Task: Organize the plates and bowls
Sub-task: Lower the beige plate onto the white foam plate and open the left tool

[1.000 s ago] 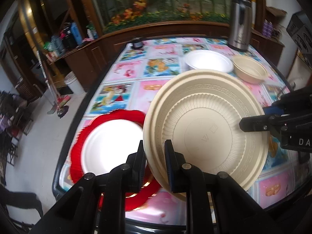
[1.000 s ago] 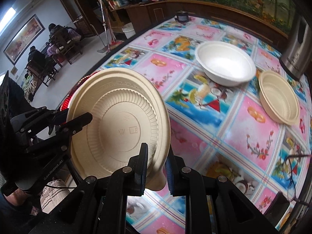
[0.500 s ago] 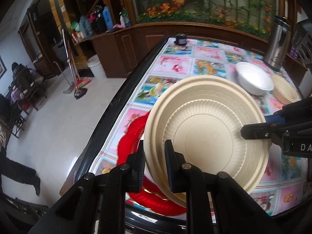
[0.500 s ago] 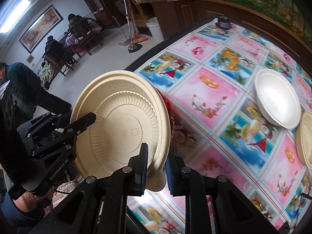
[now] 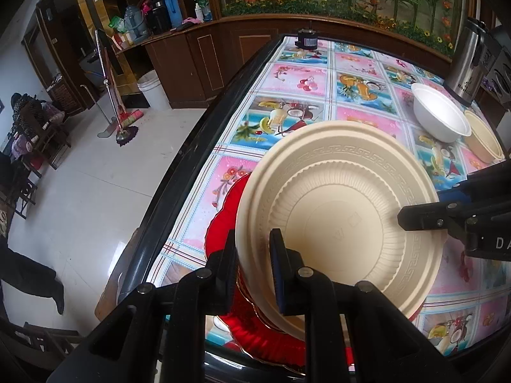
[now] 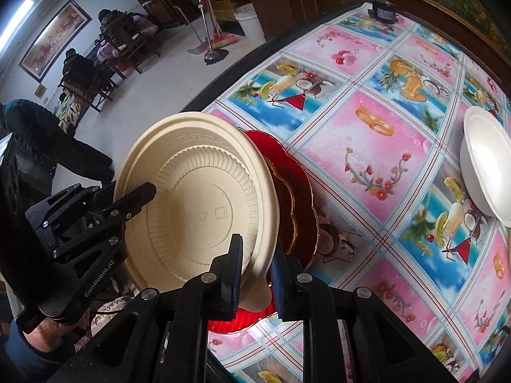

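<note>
Cream plate (image 5: 345, 220) upended, left gripper (image 5: 254, 265) and right gripper (image 6: 255, 274) both clenched on its rim, red plate (image 6: 297, 198) mostly hidden behind, beige bowl (image 5: 484, 140) at 2 o'clock cut off.

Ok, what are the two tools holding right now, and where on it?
Both grip the beige plate, underside up, by its rim: the left tool on one edge, the right tool on the opposite edge.

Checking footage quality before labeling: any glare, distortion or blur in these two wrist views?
Left wrist view: window glare on the white tiled floor, fisheye bends the black table edge. Right wrist view: round beige ridged plate sharp, ceiling light blown out, corners vignetted black.
</note>
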